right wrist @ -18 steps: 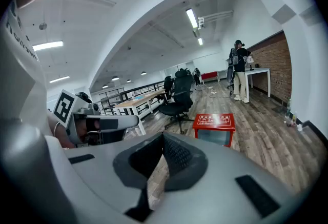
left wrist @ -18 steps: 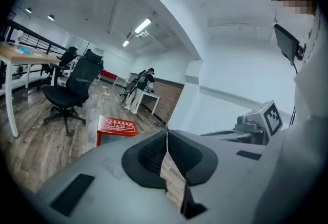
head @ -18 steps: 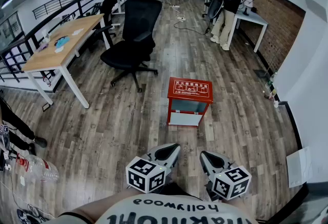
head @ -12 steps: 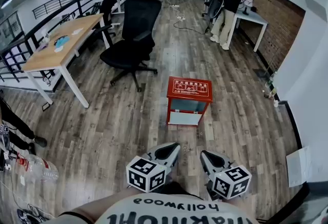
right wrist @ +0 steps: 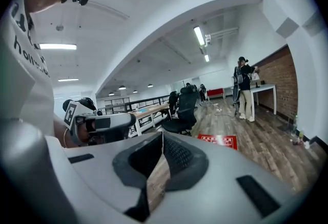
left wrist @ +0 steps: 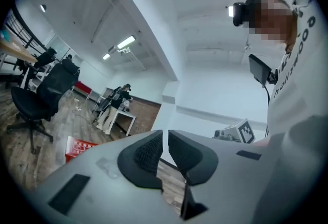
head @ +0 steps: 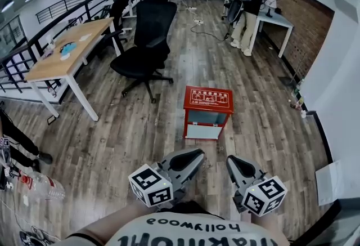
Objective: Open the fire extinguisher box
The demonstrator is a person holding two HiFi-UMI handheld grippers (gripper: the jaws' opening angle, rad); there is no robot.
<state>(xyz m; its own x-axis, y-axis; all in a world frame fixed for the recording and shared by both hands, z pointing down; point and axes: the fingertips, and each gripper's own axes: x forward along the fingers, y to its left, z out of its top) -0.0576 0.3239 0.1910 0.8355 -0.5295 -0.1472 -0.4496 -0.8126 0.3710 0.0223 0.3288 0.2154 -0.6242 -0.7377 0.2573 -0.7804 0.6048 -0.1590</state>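
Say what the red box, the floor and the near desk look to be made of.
Red box: likely painted sheet metal, smooth glossy red lid with white print; pale front panel, perhaps glass or plastic. Floor: wood-look planks, matte grain, real wood or laminate unclear. Desk: light wood-tone top on white legs, probably metal.

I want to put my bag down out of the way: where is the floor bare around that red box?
Bare floor lies on the near side of the red box, and between it and the wooden desk. Also to its right, toward the white wall. Crowded: the black chair beyond it, and the bottle at far left.
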